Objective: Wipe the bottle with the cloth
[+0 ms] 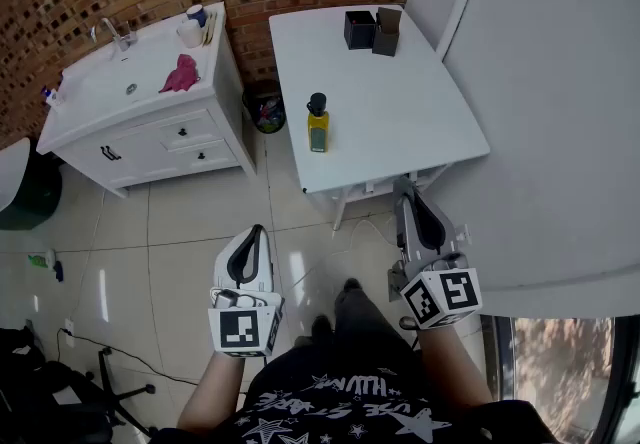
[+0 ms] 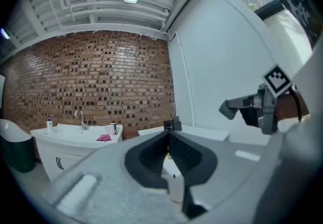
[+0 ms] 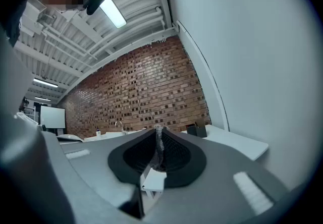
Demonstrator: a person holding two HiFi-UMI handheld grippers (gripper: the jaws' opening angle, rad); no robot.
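Observation:
A yellow bottle (image 1: pixel 317 124) with a black cap stands upright near the front left edge of the white table (image 1: pixel 400 112). The pink cloth (image 1: pixel 180 74) lies crumpled on the white vanity top (image 1: pixel 110 92) beside the sink; the left gripper view shows the cloth (image 2: pixel 103 137) far off. My left gripper (image 1: pixel 259 229) is shut and empty, held low over the floor, well short of the table. My right gripper (image 1: pixel 404 184) is also shut and empty, its tip by the table's front edge. In their own views the left gripper (image 2: pixel 168 133) and right gripper (image 3: pixel 158 128) show jaws pressed together.
Two black boxes (image 1: pixel 371 30) stand at the table's far end. A cup (image 1: pixel 190 32) and a faucet (image 1: pixel 112 32) sit on the vanity. A small bin (image 1: pixel 265 108) stands between vanity and table. A white wall panel (image 1: pixel 560 82) runs along the right, a chair base (image 1: pixel 110 382) at bottom left.

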